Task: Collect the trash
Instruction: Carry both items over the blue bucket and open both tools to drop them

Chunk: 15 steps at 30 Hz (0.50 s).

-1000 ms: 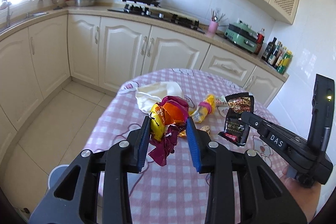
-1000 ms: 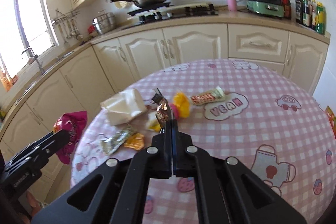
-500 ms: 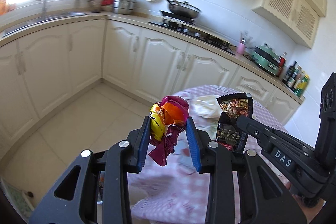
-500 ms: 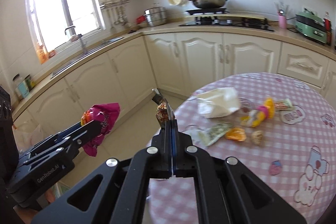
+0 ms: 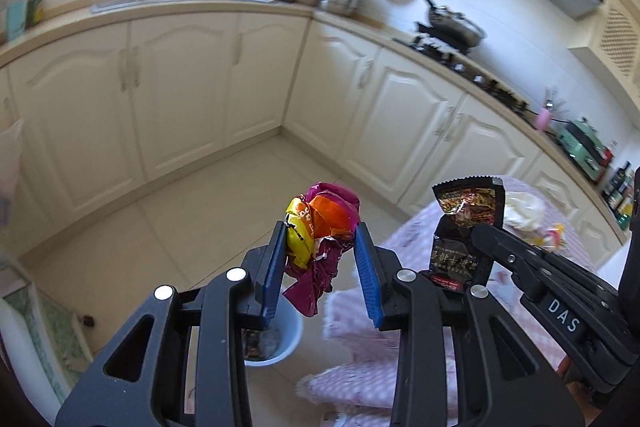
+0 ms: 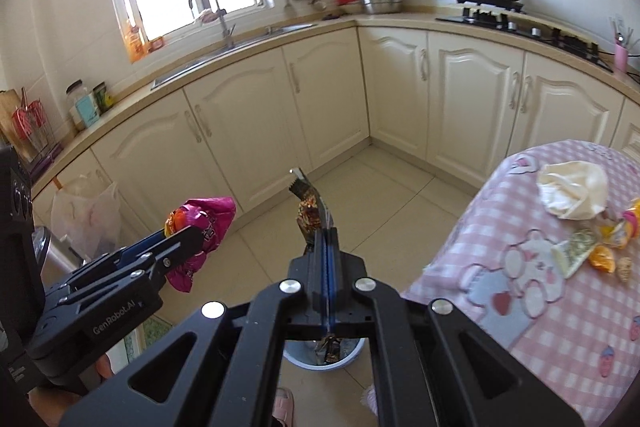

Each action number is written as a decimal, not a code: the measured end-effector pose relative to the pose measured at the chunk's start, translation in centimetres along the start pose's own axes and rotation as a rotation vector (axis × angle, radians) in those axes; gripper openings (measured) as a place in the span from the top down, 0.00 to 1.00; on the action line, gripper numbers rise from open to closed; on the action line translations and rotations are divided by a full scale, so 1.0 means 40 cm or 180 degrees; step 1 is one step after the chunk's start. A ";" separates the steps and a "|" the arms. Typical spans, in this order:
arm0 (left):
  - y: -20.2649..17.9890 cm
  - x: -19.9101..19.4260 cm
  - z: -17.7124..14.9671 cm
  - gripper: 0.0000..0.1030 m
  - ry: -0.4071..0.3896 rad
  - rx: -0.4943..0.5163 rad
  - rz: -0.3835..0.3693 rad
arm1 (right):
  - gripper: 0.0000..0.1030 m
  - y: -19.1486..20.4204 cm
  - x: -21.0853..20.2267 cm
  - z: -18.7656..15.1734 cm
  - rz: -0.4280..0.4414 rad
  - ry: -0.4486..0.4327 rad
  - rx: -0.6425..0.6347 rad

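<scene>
Both tools are held out level over the tiled floor point(image 6: 372, 195), off the table's left edge, side by side and near each other. The left tool point(image 5: 322, 247) points toward the corner of the cream cabinets point(image 6: 256, 123); the right tool point(image 6: 325, 239) sits just to its right, nearer the table point(image 6: 532, 267).

Open floor runs between the table's edge and the cabinets. A pale blue bin point(image 6: 352, 355) stands on the floor directly beneath the tools, close to the table's hanging cloth, with some wrappers already inside.

The left tool is partly closed, its blue pads point(image 5: 366, 267) pinching a crumpled magenta, orange and yellow wrapper point(image 5: 320, 227) that bulges above the fingers and hangs below them. The right tool is closed almost flat on a dark foil snack packet point(image 6: 310, 211), which stands up above the fingertips.

Left on the table near its left edge are a white crumpled bag point(image 6: 572, 195), a greenish sachet point(image 6: 576, 247) and some orange and yellow scraps point(image 6: 608, 243).
</scene>
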<state>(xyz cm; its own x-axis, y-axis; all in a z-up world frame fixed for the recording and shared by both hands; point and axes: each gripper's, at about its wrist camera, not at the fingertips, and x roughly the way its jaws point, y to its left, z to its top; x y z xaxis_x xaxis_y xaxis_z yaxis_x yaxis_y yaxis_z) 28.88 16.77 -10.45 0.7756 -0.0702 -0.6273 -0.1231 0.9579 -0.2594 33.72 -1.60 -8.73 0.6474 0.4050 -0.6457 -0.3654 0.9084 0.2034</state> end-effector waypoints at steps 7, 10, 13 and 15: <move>0.091 0.067 -0.001 0.67 0.0091 -0.0234 0.0150 | 0.99 0.036 0.115 -0.009 0.0073 0.0131 -0.0024; 0.107 0.099 0.003 0.59 0.0113 -0.0283 0.0181 | 0.99 0.036 0.154 -0.013 0.0082 0.0184 -0.0010; 0.114 0.127 0.002 0.48 0.0158 -0.0304 0.0177 | 0.99 0.028 0.185 -0.019 0.0066 0.0240 0.0013; 0.113 0.135 -0.002 0.45 0.0172 -0.0290 0.0182 | 0.99 0.021 0.201 -0.022 0.0059 0.0273 0.0035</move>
<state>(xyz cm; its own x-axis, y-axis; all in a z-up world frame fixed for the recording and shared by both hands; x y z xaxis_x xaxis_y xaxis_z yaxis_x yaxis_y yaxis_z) 32.48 20.70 -15.06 0.7315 -0.0336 -0.6810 -0.2237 0.9317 -0.2862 38.05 2.33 -14.39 0.5809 0.4116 -0.7022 -0.3689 0.9022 0.2236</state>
